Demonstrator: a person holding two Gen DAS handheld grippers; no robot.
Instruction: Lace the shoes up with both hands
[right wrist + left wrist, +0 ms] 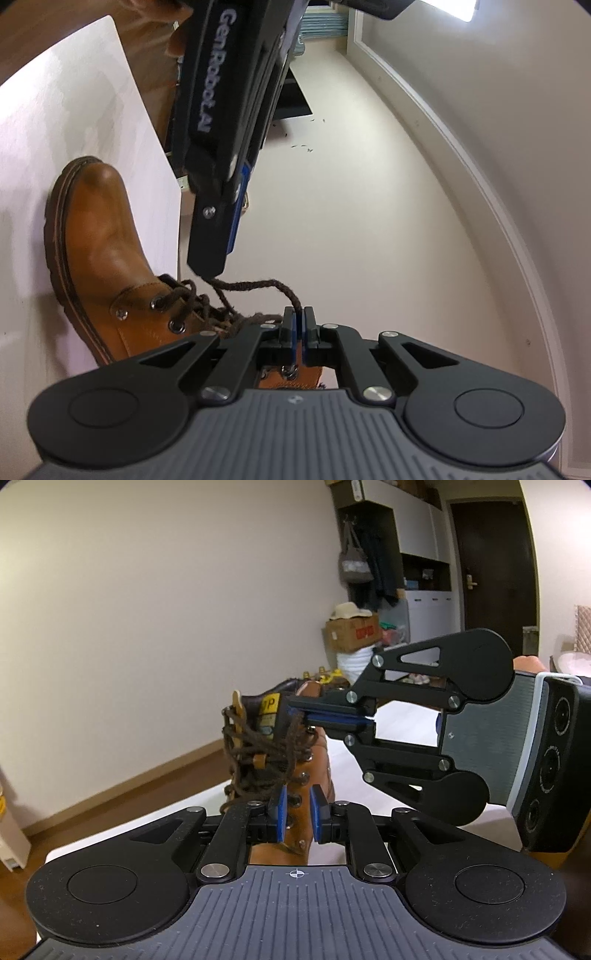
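The right gripper is clamped on the brown lace above the tan boot, while the left gripper stands parted, holding nothing.

Right tool pinching bootlace

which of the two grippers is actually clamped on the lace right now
The right gripper: its blue pads are shut on the dark brown lace. The left gripper is open, pads spread on either side of the tan boot, gripping nothing.
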